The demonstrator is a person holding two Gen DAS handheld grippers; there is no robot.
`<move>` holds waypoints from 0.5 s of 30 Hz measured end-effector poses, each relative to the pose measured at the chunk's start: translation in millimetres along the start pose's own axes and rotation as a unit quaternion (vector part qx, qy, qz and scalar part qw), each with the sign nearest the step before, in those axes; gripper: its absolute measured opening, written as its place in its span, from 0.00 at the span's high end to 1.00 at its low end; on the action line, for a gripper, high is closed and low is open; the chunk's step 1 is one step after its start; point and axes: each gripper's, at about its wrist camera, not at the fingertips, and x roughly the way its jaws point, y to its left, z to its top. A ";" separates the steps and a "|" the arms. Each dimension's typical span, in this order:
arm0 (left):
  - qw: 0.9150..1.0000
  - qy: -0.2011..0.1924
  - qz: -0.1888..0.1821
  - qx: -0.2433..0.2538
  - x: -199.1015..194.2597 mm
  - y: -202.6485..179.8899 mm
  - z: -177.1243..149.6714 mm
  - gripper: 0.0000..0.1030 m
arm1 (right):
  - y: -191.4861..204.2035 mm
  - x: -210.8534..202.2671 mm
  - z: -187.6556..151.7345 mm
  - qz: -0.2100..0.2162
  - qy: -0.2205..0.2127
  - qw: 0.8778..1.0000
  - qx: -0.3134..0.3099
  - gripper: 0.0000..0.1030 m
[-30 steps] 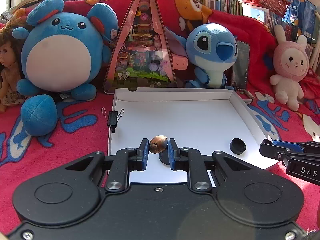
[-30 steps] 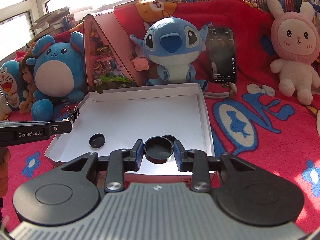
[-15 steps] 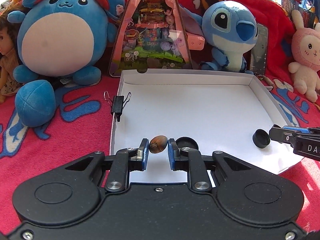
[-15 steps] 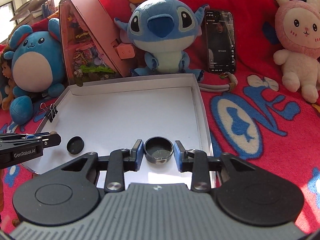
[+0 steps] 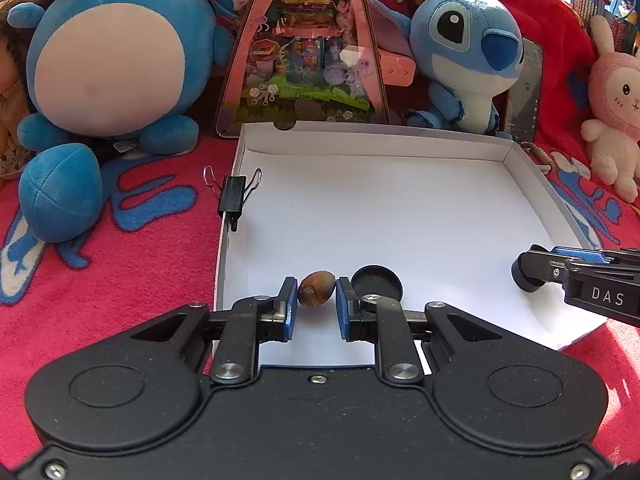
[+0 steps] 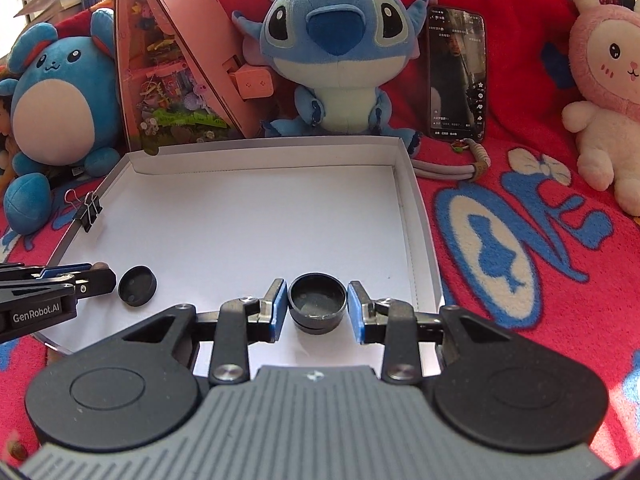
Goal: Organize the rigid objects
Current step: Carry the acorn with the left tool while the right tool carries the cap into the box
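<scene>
- A shallow white cardboard tray [image 5: 400, 200] lay on a red patterned blanket [image 5: 120, 272]; a black binder clip [image 5: 234, 198] was clamped on its left wall.
- A flat black lid [image 5: 376, 283] lay on the tray floor near the front edge.
- The left gripper [image 5: 316, 300], jaws nearly together, pinched a brown nut [image 5: 316, 293] just over the tray's front, beside that lid.
- The right gripper [image 6: 318, 310], jaws partly apart, clamped a small round black pot [image 6: 318, 306], mouth up, low over the tray's front right part.
- Behind the tray stood a blue round plush [image 5: 108, 52], a pink triangular toy box [image 5: 304, 64], a blue big-eared plush [image 6: 340, 52], a phone [image 6: 456, 72] and a pink rabbit plush [image 6: 600, 80].
</scene>
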 end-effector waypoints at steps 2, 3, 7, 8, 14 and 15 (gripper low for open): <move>1.000 0.003 0.000 -0.001 1.9 0.2 -0.5 0.81 | 0.4 1.2 0.3 -0.001 0.001 1.000 -0.001 0.63; 1.000 0.002 0.000 -0.001 2.2 0.0 -0.9 0.81 | 0.6 1.9 0.6 -0.002 0.002 1.000 -0.002 0.63; 1.000 0.001 -0.002 0.000 2.3 -0.8 -1.3 0.81 | 1.3 3.7 1.3 -0.003 0.004 1.000 -0.005 0.63; 1.000 0.000 -0.001 0.001 2.4 -1.4 -1.5 0.81 | 1.4 4.1 1.4 -0.003 0.005 1.000 -0.005 0.63; 1.000 -0.002 0.001 0.004 2.6 -1.8 -2.7 0.81 | 5.2 7.5 3.2 -0.011 0.009 1.000 -0.016 0.63; 1.000 -0.002 0.001 0.004 2.6 -1.7 -2.7 0.81 | 6.1 7.5 3.4 -0.013 0.010 1.000 -0.018 0.63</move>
